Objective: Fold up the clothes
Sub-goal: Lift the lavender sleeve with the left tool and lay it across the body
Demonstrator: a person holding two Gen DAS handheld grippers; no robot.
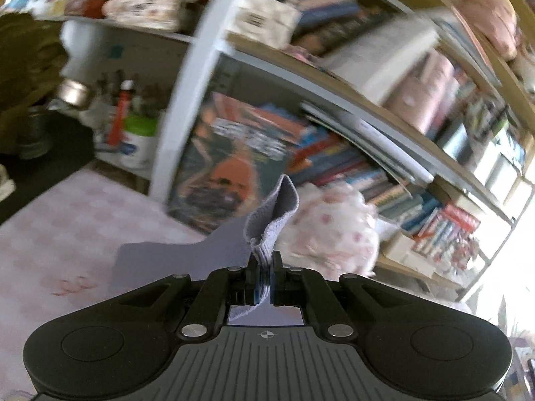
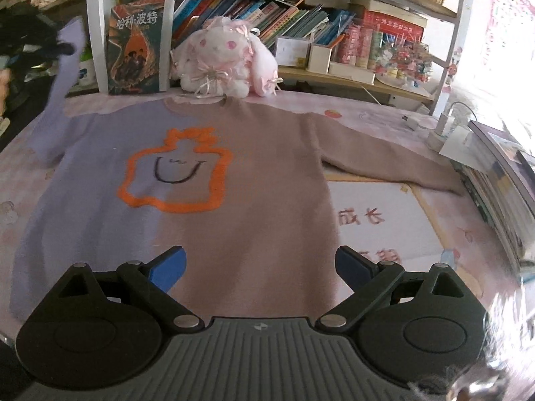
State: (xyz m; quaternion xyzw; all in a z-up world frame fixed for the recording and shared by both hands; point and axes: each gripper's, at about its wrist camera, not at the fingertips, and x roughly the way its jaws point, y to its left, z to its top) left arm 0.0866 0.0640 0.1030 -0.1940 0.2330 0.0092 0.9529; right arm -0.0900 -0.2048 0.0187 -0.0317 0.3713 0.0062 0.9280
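Note:
A sweater (image 2: 234, 200), lavender on its left half and pinkish brown on its right, lies flat on the table with an orange outline and a smile on the chest. Its right sleeve (image 2: 384, 163) stretches out to the right. Its lavender left sleeve (image 2: 65, 77) is lifted off the table at the far left. My left gripper (image 1: 264, 264) is shut on the ribbed cuff (image 1: 272, 220) of that sleeve and holds it up in the air. My right gripper (image 2: 260, 264) is open and empty, over the sweater's lower hem.
A plush rabbit (image 2: 220, 60) sits against the bookshelf (image 2: 334, 16) behind the collar, beside a large upright book (image 2: 138, 46). A book stack (image 2: 495, 187) and a white charger (image 2: 444, 127) lie at the right. The table has a pink patterned cover (image 2: 384, 227).

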